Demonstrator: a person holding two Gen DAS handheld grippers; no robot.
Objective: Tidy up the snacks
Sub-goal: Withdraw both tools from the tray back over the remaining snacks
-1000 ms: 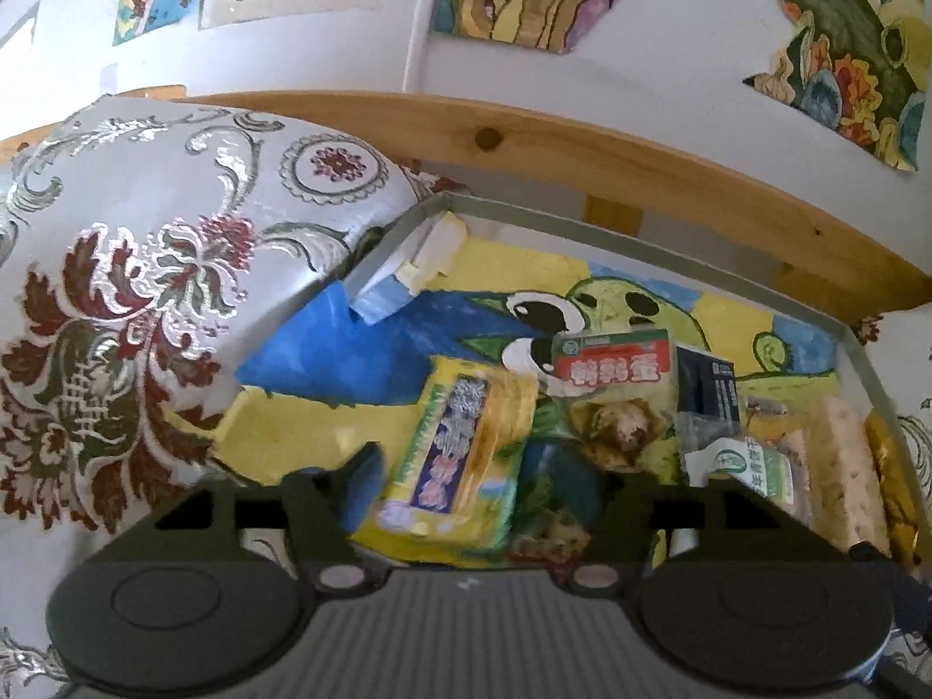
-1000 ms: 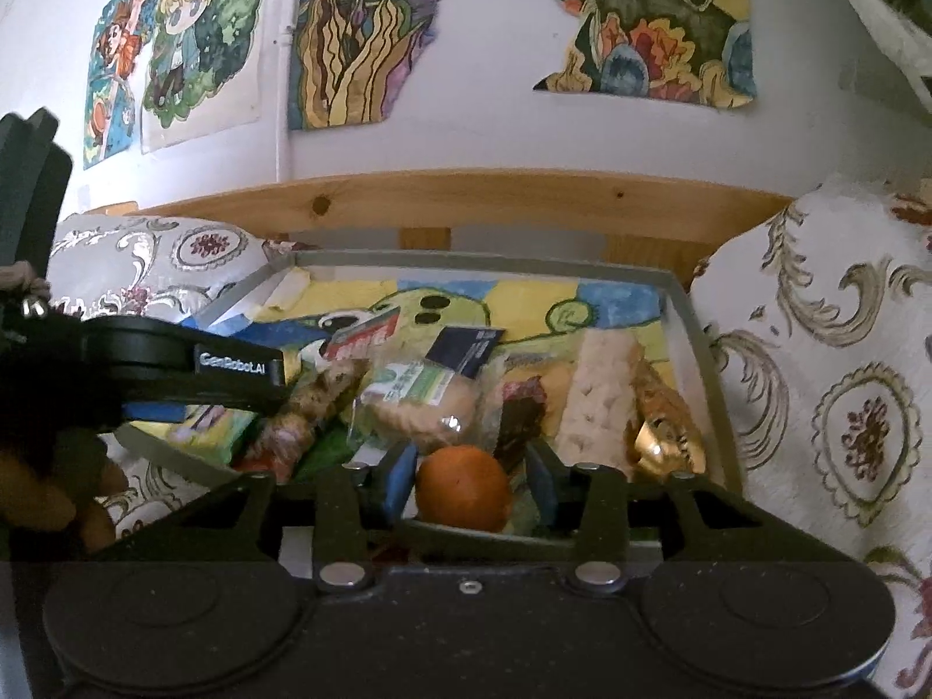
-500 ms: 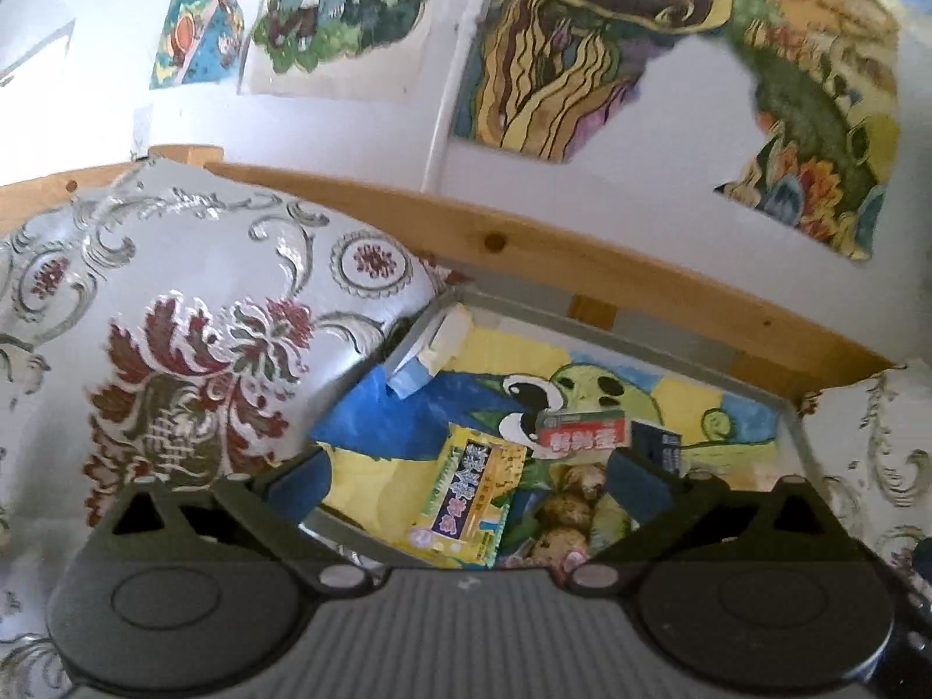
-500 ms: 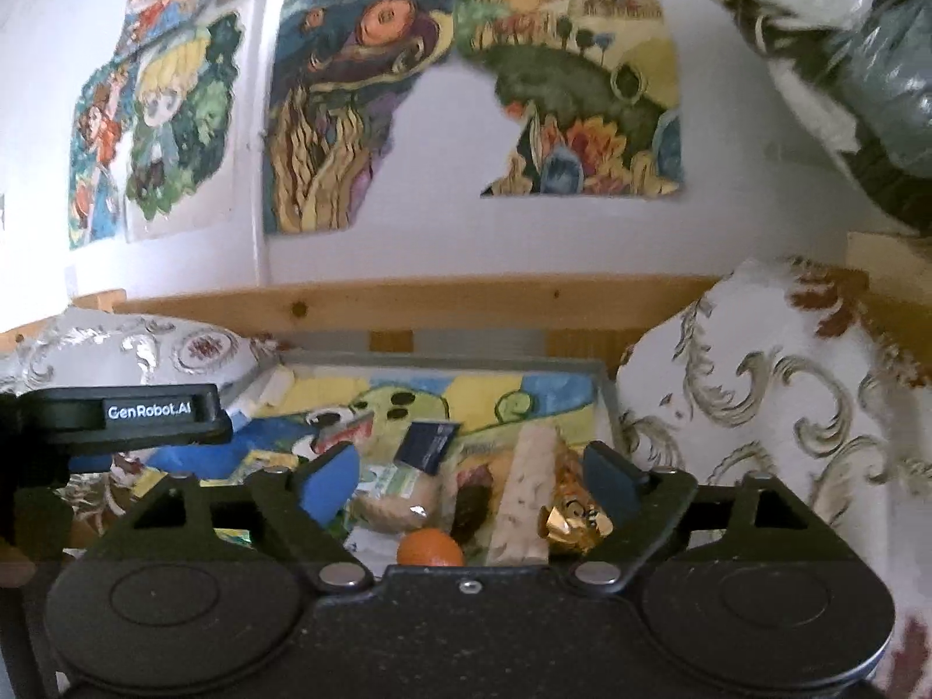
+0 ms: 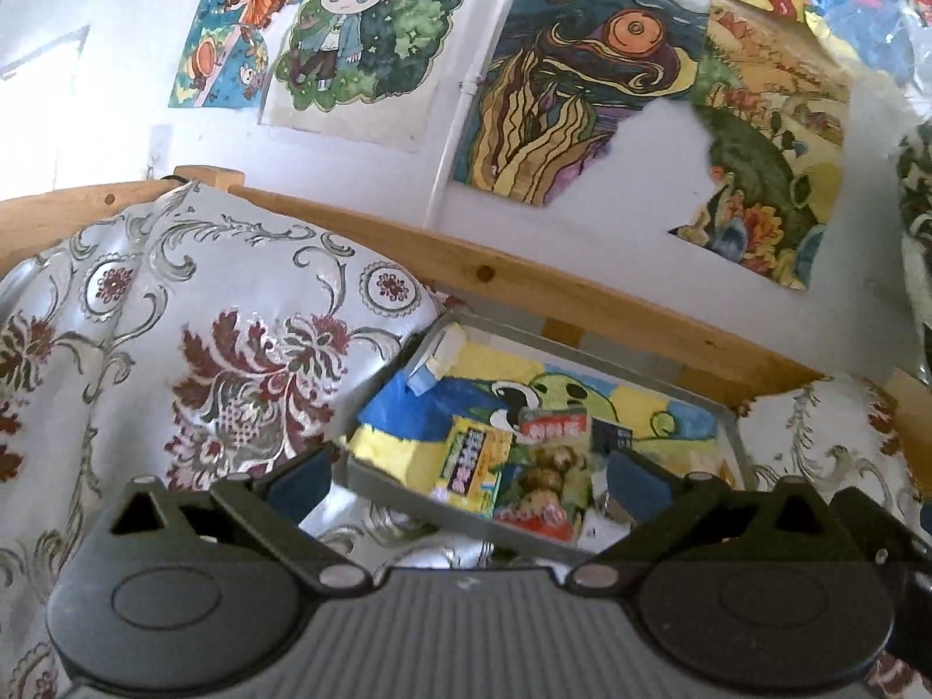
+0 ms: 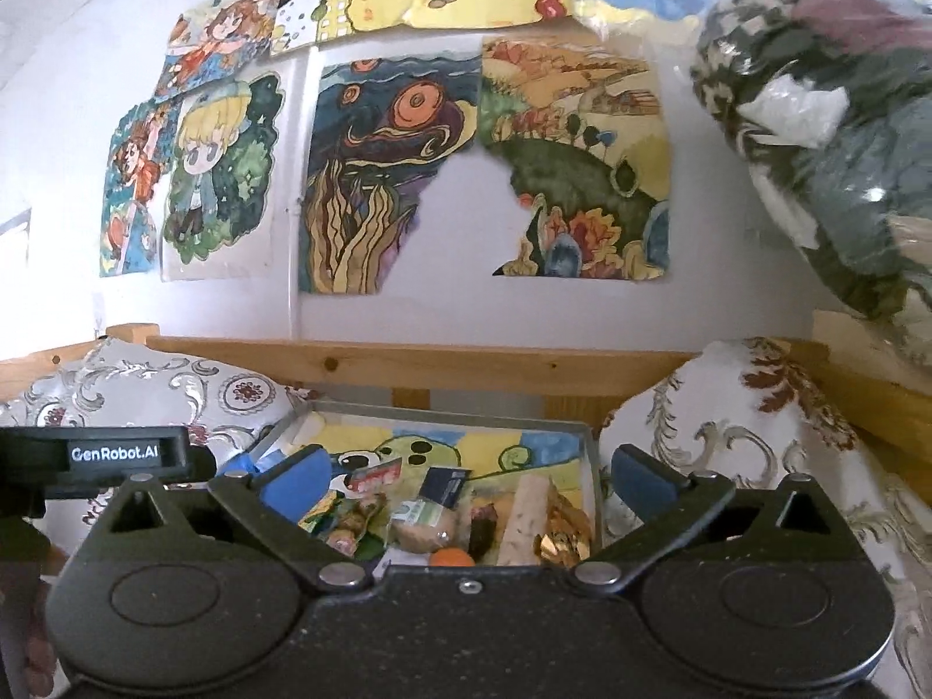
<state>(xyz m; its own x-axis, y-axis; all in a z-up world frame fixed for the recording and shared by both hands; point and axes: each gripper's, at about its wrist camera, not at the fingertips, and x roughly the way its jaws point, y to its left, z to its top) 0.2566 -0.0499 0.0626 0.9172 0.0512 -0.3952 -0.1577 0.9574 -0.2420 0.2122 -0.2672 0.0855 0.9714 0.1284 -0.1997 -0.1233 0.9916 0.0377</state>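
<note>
I have both tools raised clear of the shallow grey metal tray (image 6: 589,469), which sits low in the centre of each frame between two silver-and-maroon brocade cushions (image 5: 192,349). The left hand-held gripper (image 5: 466,480) has its blue-padded fingers spread wide with nothing between them, and the right hand-held gripper (image 6: 466,480) is likewise spread and empty. The snacks lie in the tray: a yellow printed packet (image 5: 470,463) to the left, a red-and-green pouch showing brown round pieces (image 5: 550,469) touching its right side, and in the right view a small orange fruit (image 6: 453,557) at the near edge, a pale long cracker bar (image 6: 527,515) and a crinkled gold foil piece (image 6: 562,533) just beside it. To do this step well, I judge I should check the layout from here and choose one item that is not overlapped. I would descend squarely over it with the fingers wide, so neighbouring wrappers are not dragged.
</note>
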